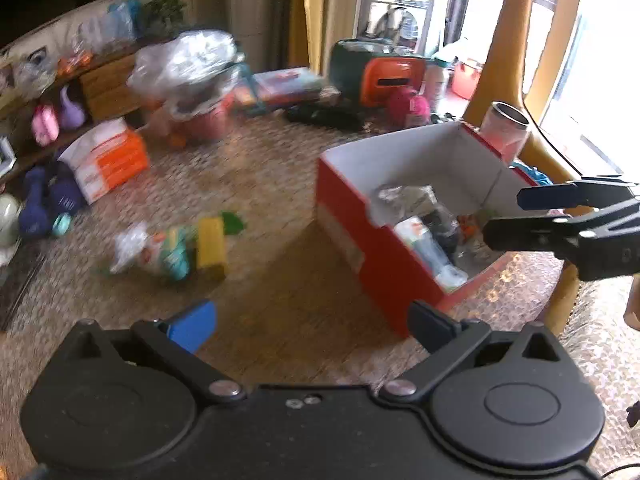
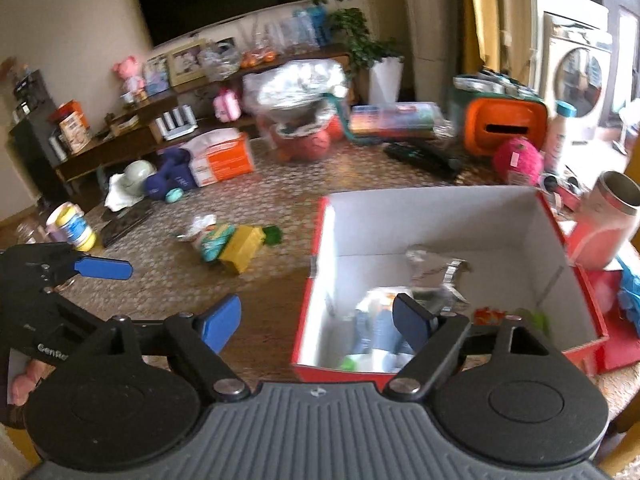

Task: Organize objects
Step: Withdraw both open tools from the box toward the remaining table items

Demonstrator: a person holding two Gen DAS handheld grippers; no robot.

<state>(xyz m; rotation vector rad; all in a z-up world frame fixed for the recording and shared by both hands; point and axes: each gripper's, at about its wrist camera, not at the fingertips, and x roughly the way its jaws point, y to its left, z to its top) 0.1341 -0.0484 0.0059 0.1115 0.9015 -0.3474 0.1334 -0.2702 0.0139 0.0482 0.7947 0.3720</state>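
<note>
We recorded one red box (image 2: 444,280), white inside and open at the top, standing toward the right edge of a patterned table (image 1: 256,176); within it lay a crumpled silver wrapper (image 2: 434,270), a pale bottle (image 1: 430,248) and small orange and green pieces (image 2: 508,316), too blurred for us to name further. We held the left gripper (image 1: 312,324) above the table's near edge just left of the box, its blue-padded fingers (image 1: 192,326) spread wide with nothing between them. We held the right gripper (image 2: 318,320) over the box's near left corner, its fingers (image 2: 412,322) likewise parted and carrying nothing, the right one hanging above the box's contents. Loose near the table's middle, well apart from the box: a yellow block (image 1: 211,246) touching a green piece (image 1: 232,222), with a teal-and-white packet (image 1: 160,254) just beside it. At the box's far right corner stood a pink tumbler (image 1: 506,132) with a metal rim. Along the table's far edge we noted an orange container (image 2: 504,126), a pink fuzzy ball (image 2: 518,162) near it, a plastic bag (image 1: 186,62) and flat stacked boxes (image 2: 394,120). Toward the left edge: an orange-and-white pack (image 1: 106,158), purple dumbbells (image 1: 46,202), and a yellow-capped jar (image 2: 72,226).
</note>
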